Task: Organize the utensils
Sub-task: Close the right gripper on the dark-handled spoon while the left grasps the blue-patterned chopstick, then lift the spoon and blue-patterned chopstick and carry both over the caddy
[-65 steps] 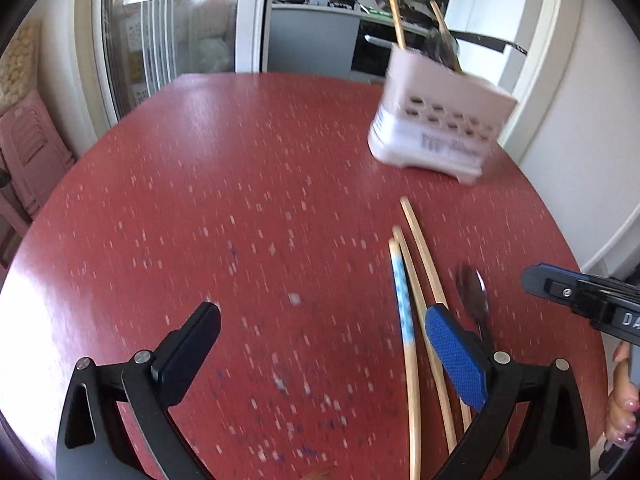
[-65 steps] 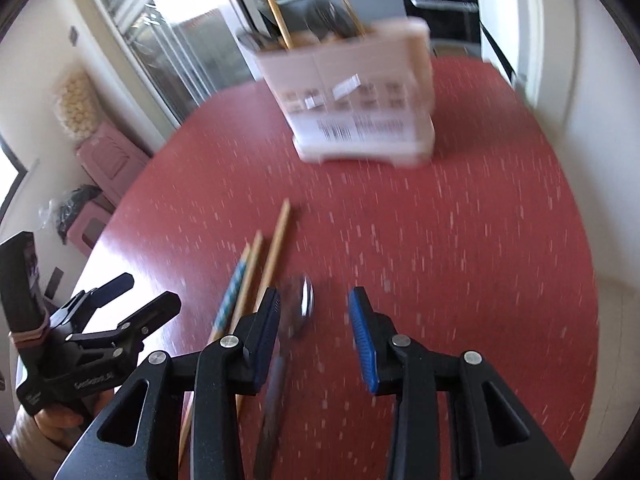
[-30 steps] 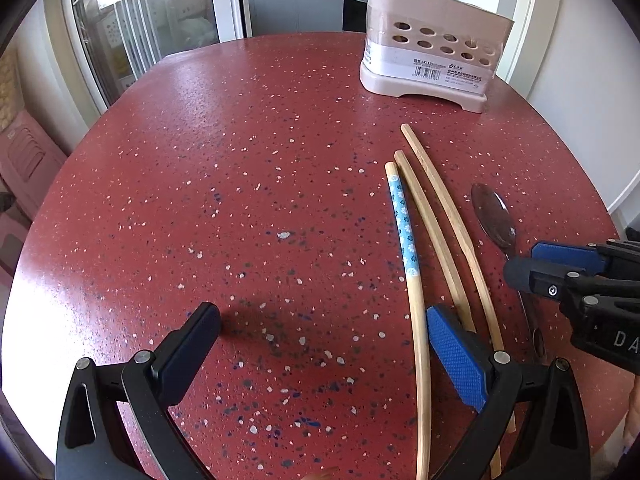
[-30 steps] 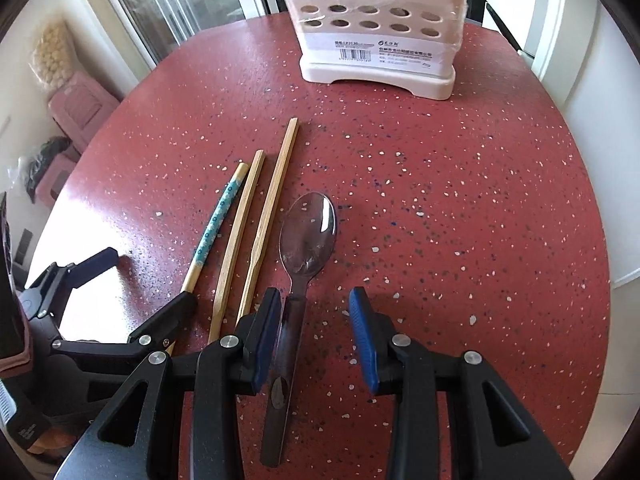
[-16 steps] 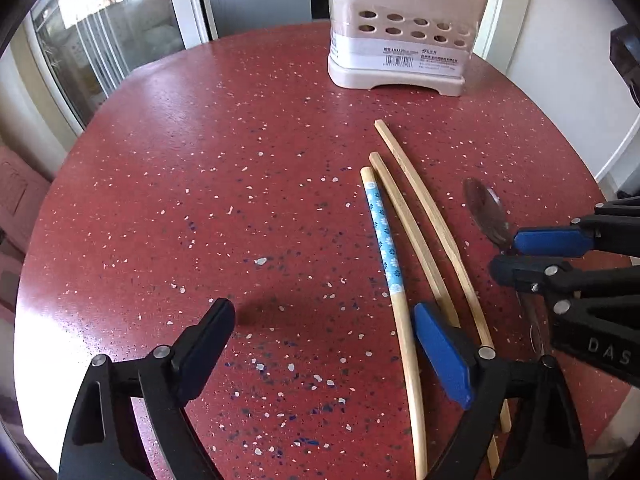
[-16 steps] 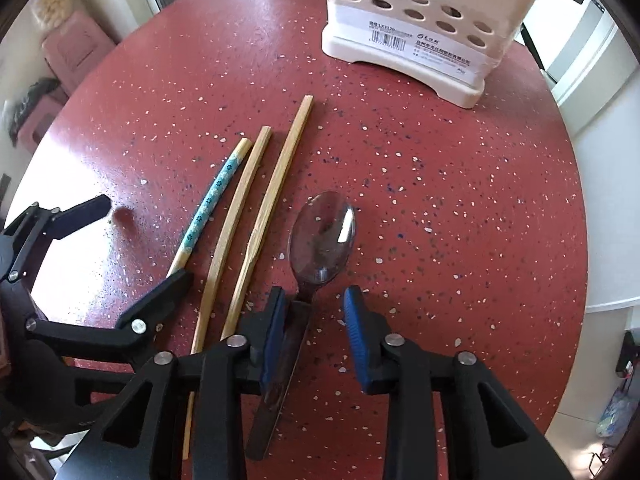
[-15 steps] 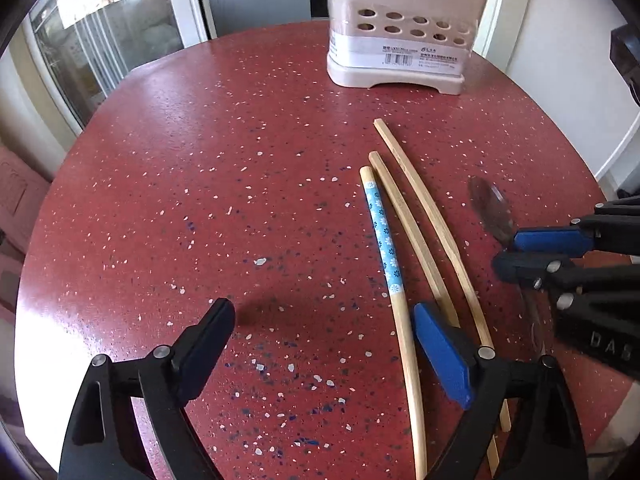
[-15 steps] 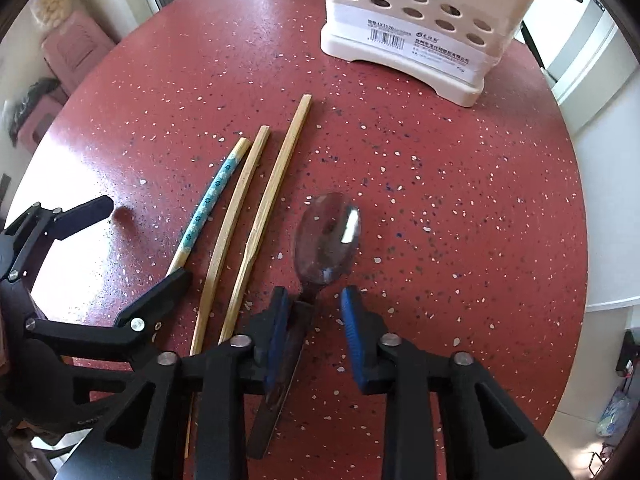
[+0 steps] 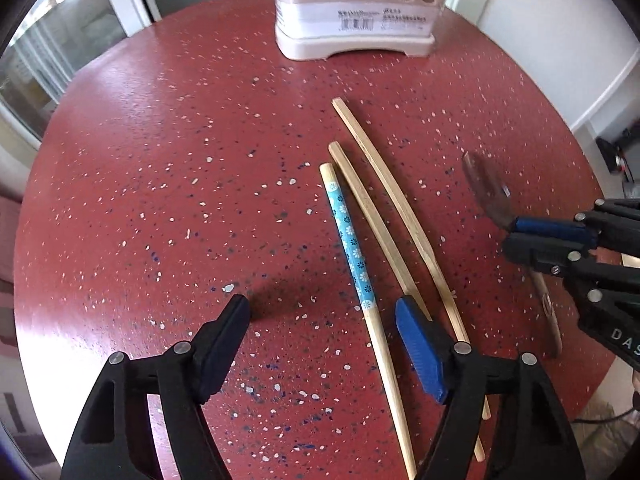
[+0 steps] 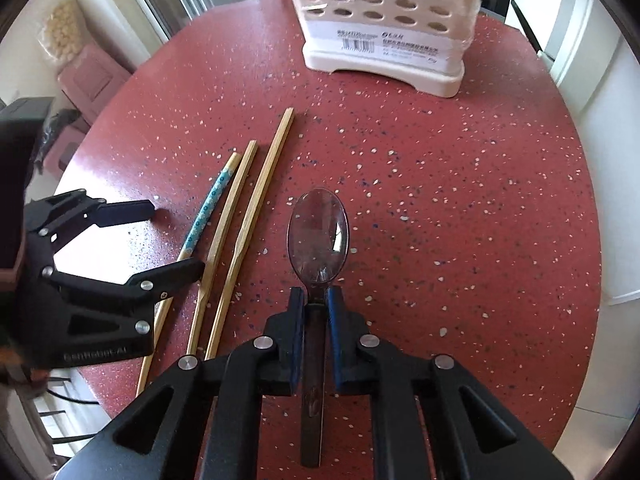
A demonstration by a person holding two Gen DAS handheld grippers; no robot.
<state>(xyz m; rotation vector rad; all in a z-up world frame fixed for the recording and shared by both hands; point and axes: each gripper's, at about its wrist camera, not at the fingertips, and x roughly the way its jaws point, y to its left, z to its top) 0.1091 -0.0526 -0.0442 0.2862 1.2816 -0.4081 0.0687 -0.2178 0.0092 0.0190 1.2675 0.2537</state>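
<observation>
The bench [image 10: 460, 184] is seen as a red speckled surface, smooth and with a soft sheen where daylight falls on it. The spoon [image 10: 319, 236] is dark and glossy, its bowl mirror-like (metal or tinted plastic cannot be told). Two plain chopsticks [image 9: 384, 196] appear as pale, matt wood, and a third chopstick [image 9: 347, 236] is wrapped in a blue flowered print. The utensil holder [image 10: 384, 28] is made of cream plastic, smooth, with a paper barcode label. Each hand-held gripper [image 10: 314, 310] is formed of matt black plastic, with textured blue pads [image 9: 420, 350] and bright metal screws.
</observation>
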